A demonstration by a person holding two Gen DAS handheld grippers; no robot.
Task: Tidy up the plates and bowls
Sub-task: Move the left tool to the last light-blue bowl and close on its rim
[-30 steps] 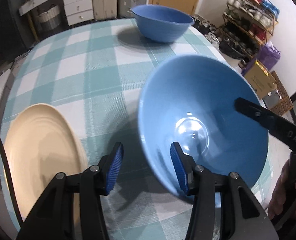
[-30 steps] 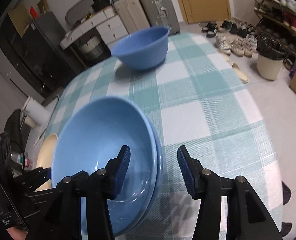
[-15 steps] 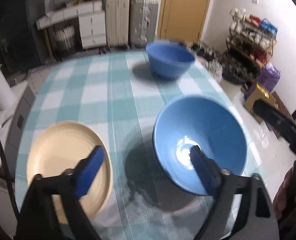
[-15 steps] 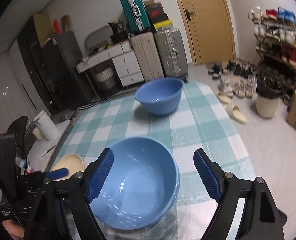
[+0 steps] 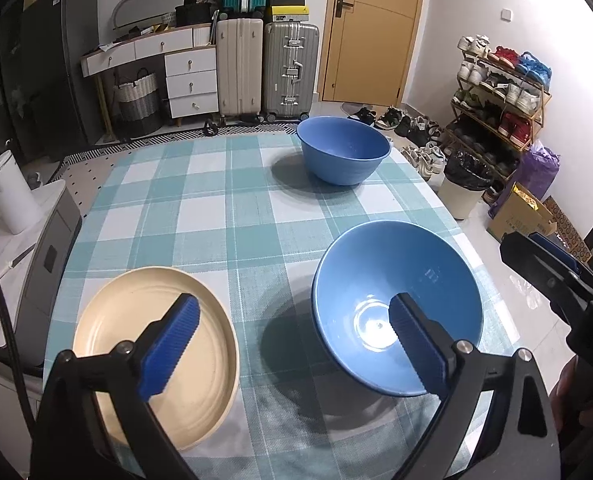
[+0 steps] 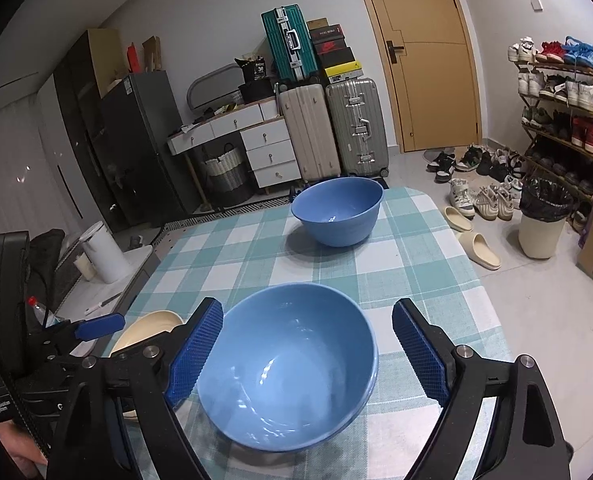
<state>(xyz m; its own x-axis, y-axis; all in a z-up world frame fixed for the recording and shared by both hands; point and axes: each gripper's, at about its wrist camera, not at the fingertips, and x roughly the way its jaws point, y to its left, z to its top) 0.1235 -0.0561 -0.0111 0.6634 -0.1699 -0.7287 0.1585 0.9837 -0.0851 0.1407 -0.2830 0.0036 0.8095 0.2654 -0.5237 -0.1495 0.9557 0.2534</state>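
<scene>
Spreading apart, clear of any dish, both tools, left tool (image 5: pixel 292 340) and right tool (image 6: pixel 308 354), above teal-checked tablecloth (image 5: pixel 224 216) near suitcases (image 5: pixel 268 68).

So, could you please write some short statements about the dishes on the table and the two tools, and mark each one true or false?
1. Two blue bowls stand on the table: the near bowl and the far bowl. True.
2. The cream plate is stacked inside the near bowl. False: it lies on the checked cloth, beside that bowl and apart from it.
3. The left tool grips the near bowl. False: its jaws are opening and hold nothing.
4. The right tool holds nothing. True.
5. The far bowl lies upside down. False: it stands upright.
</scene>
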